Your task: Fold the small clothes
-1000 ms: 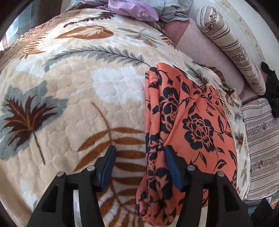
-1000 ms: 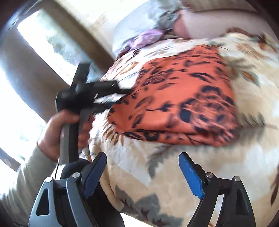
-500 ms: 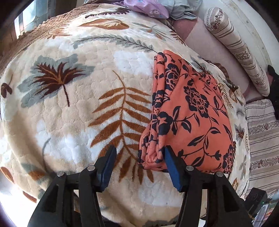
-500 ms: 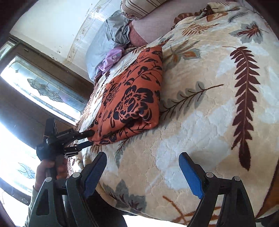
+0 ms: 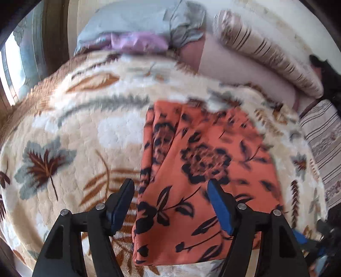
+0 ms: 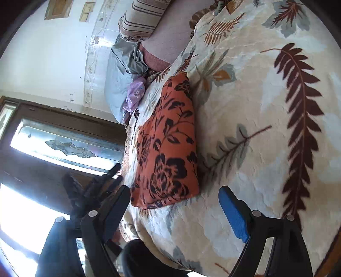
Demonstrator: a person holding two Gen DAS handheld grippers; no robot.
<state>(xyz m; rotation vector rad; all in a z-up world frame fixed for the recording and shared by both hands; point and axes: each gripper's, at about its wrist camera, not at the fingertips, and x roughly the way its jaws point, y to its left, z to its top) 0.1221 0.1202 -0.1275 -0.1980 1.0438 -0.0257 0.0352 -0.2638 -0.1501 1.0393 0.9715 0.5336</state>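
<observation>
One orange garment with a black flower print, folded into a flat rectangular packet, lying on the cream plush blanket patterned with brown and grey leaves. Layered fold edges stacked along its left side in the left wrist view; near edge partly hidden behind the left gripper. Whole of that view smeared by blur, so print and seams hard to read. Left gripper spread wide over the near end of the packet, holding nothing; whether its fingers touch the cloth, impossible to tell. Right gripper equally wide apart and empty, poised above the blanket just beside the packet's near corner. Left gripper seen there only as a dark blurred shape against window glare. At the head of the bed: one grey-blue crumpled cloth, one lilac garment in front of it, one striped beige bolster, its far end cut off by the frame. Dark object at the right edge, too cropped to identify.
</observation>
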